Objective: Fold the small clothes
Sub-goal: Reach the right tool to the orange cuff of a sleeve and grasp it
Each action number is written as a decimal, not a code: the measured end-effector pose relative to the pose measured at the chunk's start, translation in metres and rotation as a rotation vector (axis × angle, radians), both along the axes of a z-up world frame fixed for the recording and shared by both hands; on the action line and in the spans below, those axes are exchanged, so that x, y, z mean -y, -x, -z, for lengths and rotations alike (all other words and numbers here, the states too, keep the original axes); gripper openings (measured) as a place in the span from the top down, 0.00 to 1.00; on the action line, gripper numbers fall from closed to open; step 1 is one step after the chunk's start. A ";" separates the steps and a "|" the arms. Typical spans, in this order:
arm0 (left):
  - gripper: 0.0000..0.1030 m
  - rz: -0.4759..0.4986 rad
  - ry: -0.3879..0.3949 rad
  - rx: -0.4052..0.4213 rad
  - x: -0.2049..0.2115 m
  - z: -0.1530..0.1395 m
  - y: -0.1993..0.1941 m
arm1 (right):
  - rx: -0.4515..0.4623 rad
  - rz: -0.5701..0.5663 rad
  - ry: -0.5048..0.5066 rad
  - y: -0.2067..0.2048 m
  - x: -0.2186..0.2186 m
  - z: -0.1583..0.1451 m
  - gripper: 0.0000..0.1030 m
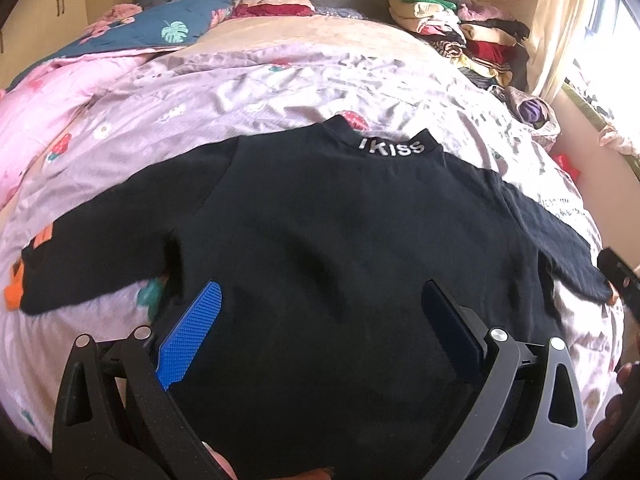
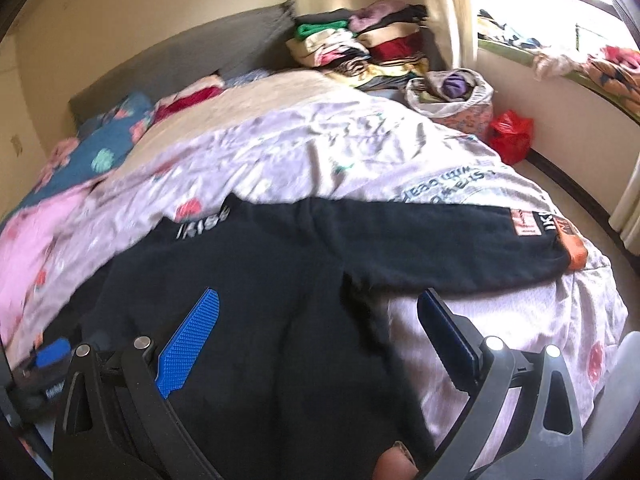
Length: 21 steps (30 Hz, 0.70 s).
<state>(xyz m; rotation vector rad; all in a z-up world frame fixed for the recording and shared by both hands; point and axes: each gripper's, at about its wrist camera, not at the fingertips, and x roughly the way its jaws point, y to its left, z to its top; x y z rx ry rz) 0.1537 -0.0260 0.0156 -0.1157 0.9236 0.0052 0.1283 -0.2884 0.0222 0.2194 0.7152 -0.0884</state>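
Observation:
A small black long-sleeved top with "IKISS" on the collar lies spread flat on the pale floral bed cover, sleeves out to both sides. My left gripper is open over the top's lower middle, holding nothing. In the right wrist view the top fills the lower left, and its right sleeve with an orange cuff stretches right. My right gripper is open above the top's right side below that sleeve, empty.
A stack of folded clothes sits at the bed's far right corner, also in the right wrist view. A blue floral quilt lies far left. A bag of clothes and a red bag stand by the window wall.

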 end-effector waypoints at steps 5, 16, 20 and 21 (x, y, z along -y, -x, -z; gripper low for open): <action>0.09 0.014 0.003 -0.007 0.010 0.000 -0.020 | -0.001 0.074 -0.036 -0.021 0.022 -0.001 0.04; 0.09 0.050 -0.001 -0.021 0.042 0.003 -0.064 | -0.010 0.227 -0.076 -0.050 0.076 0.005 0.04; 0.09 0.068 -0.016 -0.025 0.056 0.007 -0.077 | -0.021 0.296 -0.087 -0.052 0.104 0.014 0.04; 0.09 0.072 -0.015 -0.027 0.059 0.008 -0.079 | -0.025 0.312 -0.091 -0.052 0.111 0.017 0.04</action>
